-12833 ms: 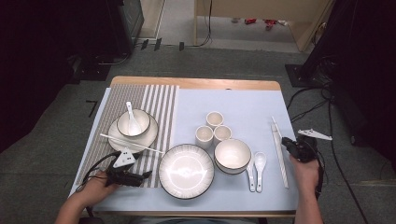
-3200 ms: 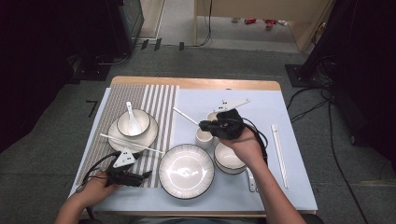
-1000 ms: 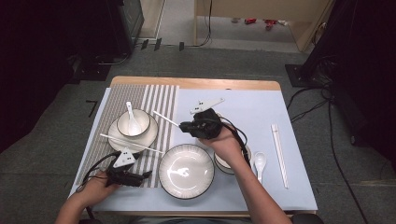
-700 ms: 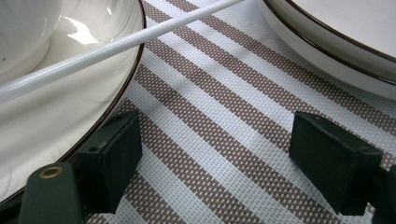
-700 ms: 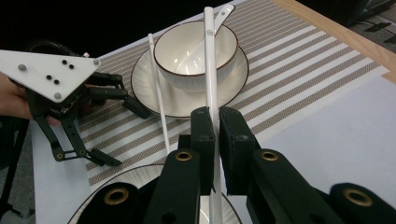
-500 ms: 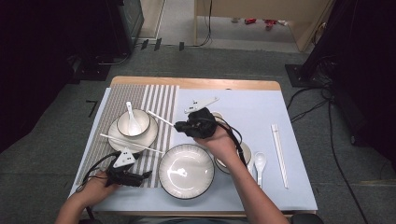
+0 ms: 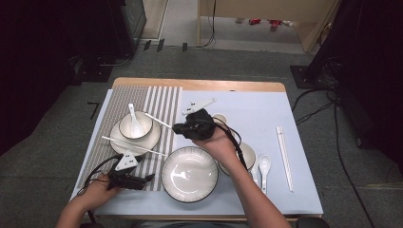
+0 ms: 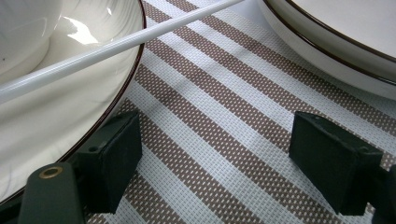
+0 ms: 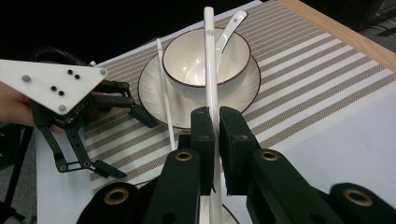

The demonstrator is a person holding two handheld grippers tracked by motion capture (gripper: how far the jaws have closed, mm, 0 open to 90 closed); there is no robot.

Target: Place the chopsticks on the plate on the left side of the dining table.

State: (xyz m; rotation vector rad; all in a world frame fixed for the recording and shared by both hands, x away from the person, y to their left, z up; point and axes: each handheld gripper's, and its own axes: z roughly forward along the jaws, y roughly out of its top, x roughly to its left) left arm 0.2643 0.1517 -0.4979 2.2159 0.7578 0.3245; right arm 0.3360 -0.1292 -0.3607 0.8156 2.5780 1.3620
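While my right hand-held gripper [image 9: 214, 122] clamps 1 chopstick [image 9: 209, 60], I should lower it level beside its twin [image 9: 165, 88] on the plate [image 9: 149, 88].

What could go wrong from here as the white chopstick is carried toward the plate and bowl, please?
The right hand-held gripper pinches the chopstick near one end, so the long free end could pivot or slip. That tip points over the bowl with the spoon and might knock them. The other chopstick lying across the plate could roll off if bumped.
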